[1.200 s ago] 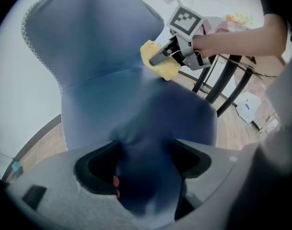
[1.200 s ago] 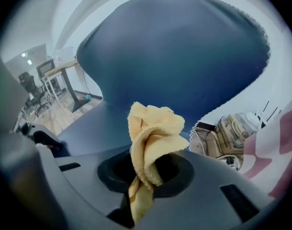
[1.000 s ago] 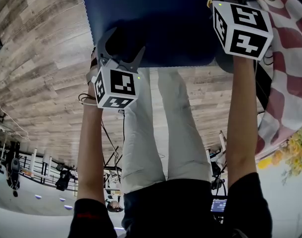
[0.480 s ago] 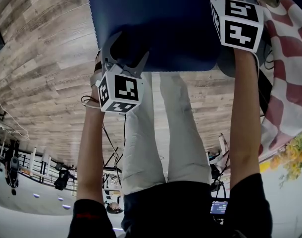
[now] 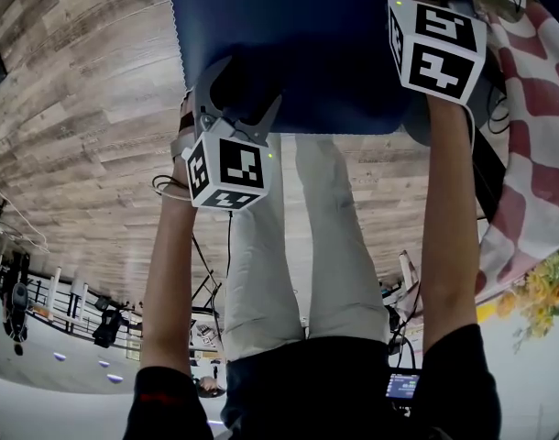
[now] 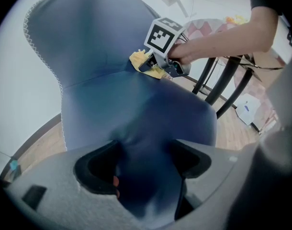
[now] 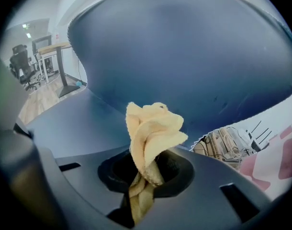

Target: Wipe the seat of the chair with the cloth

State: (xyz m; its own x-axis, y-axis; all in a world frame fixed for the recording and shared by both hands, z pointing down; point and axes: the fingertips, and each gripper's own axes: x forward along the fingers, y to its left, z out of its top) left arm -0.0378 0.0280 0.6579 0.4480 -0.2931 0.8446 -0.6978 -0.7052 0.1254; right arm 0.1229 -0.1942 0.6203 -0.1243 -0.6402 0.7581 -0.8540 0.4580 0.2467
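Tongs (image 7: pixel 145 178) in your right hand are pinched tight on the yellow cloth (image 7: pixel 153 128). The cloth sticks up out of them in a scrunched bunch, and a bit of it hangs down between the jaws. Seen from the left gripper view, these right tongs (image 6: pixel 153 70) and the cloth (image 6: pixel 142 60) sit far back on the blue seat (image 6: pixel 151 114), right where the seat meets the chair back (image 6: pixel 88 37). The cloth touches the blue cover there.

Your left tongs (image 6: pixel 143 171) are at the front edge of the seat. The blue edge fills the gap between their jaws, and they are closed on it. The two tongs are well apart, one at the front and one at the back.

From the head view, the seat (image 5: pixel 298 35) is over a wooden floor (image 5: pixel 78 108), with a red and white checked sheet (image 5: pixel 536 154) just beside it on your right.
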